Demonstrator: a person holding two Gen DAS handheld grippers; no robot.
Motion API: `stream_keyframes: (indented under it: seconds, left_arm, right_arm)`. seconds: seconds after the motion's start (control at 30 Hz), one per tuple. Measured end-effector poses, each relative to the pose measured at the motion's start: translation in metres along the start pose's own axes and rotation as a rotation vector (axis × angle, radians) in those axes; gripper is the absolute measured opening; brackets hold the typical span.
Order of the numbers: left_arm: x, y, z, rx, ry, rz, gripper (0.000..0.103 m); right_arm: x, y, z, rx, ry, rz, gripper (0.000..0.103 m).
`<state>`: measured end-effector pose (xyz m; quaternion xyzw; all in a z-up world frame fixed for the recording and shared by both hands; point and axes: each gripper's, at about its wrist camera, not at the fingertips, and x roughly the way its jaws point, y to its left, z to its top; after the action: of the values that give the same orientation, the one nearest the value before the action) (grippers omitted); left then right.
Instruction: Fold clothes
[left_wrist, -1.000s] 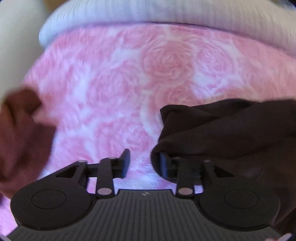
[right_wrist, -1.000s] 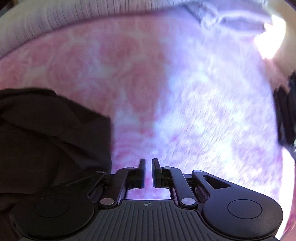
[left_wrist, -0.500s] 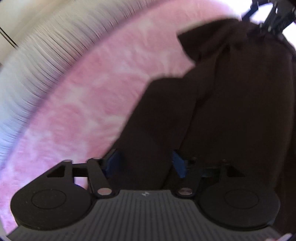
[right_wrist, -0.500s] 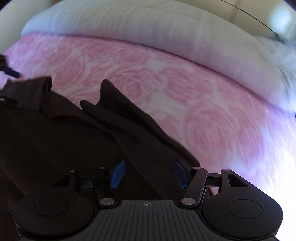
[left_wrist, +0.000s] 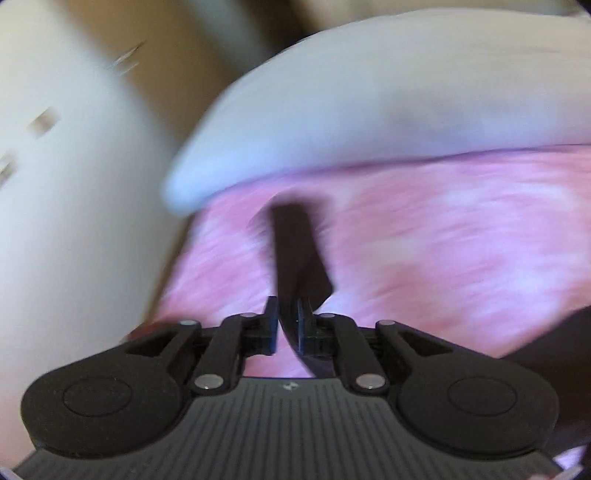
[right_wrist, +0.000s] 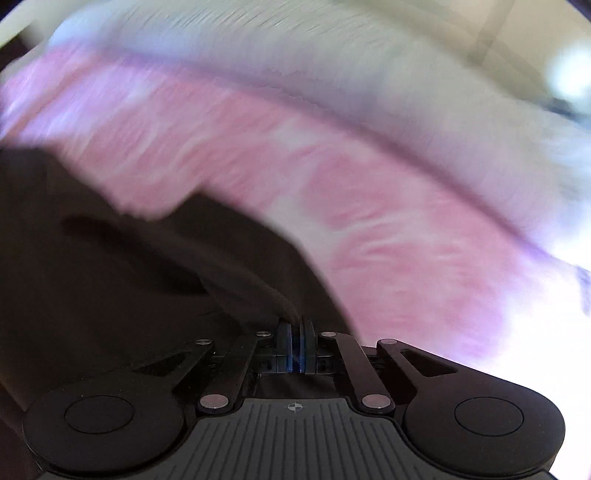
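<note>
Dark garment (right_wrist: 155, 280) cloth, loose half a second earlier, was now pinched by our right hand-held gripper (right_wrist: 295, 343), its jaws fully shut. Our left hand-held gripper (left_wrist: 287, 325) was closing narrow on a strip of it, so we judged the fold could begin over the pink bed cover (left_wrist: 443, 251).

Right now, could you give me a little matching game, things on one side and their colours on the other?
Things:
1. garment
2. blanket
3. pillow
4. pads of the right gripper

Colours:
A. blue
B. pink
C. dark brown
D. white

Pairs: 1-C, 2-B, 3-D, 4-A
</note>
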<state>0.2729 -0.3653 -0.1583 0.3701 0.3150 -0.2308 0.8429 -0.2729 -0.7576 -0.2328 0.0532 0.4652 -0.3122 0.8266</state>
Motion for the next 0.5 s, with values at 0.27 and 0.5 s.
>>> stream_keyframes:
  seconds: [0.27, 0.5]
  left_arm:
    - [-0.028, -0.067, -0.047, 0.111, 0.014, -0.157, 0.041]
    - [-0.040, -0.204, -0.044, 0.405, -0.098, -0.488, 0.042]
  right_arm:
    - [-0.087, -0.131, -0.125, 0.613, 0.188, -0.517, 0.003]
    - [-0.086, -0.087, -0.109, 0.593, 0.160, -0.389, 0.052]
